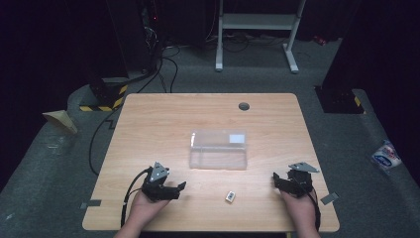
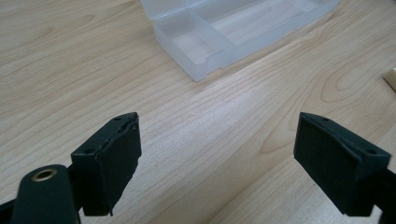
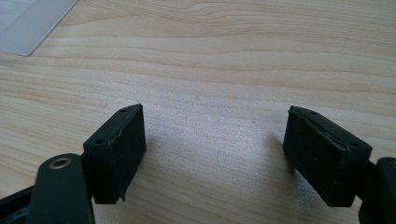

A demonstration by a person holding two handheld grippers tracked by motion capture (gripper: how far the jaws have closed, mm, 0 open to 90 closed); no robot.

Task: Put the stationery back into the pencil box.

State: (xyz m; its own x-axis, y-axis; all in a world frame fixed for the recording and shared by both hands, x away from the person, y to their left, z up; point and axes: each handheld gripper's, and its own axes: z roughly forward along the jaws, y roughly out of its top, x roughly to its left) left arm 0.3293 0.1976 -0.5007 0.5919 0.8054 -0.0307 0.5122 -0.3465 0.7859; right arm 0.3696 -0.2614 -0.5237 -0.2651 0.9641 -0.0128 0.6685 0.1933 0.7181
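- Left gripper point(image 1: 181, 187), a black two-jaw tool with a grey three-cornered plate on top, sits in the person's hand at the lower left of the high view, close to the near table edge. In the left gripper view its jaws stand wide apart with only bare wood between them; nothing held.
- Right gripper point(image 1: 275, 179), same build, sits at the lower right of the high view. In the right gripper view its jaws are likewise spread wide over bare wood; nothing held.
- Small white rectangular block point(image 1: 230, 197) lies flat on the table at lower centre of the high view, between the two grippers, nearer the near edge than the box. It is apart from both; in the left gripper view a pale corner of it point(image 2: 391, 78) shows at the right edge.
- Light wooden rectangular table point(image 1: 148, 129) carries everything.
- Clear plastic compartment box point(image 1: 218, 149) lies at mid-frame in the high view, beyond the block and both grippers, touching neither. In the left gripper view its compartments point(image 2: 219, 32) lie at upper centre, ahead of the open jaws.
- Round grey grommet point(image 1: 243, 106) sits near the far table edge.
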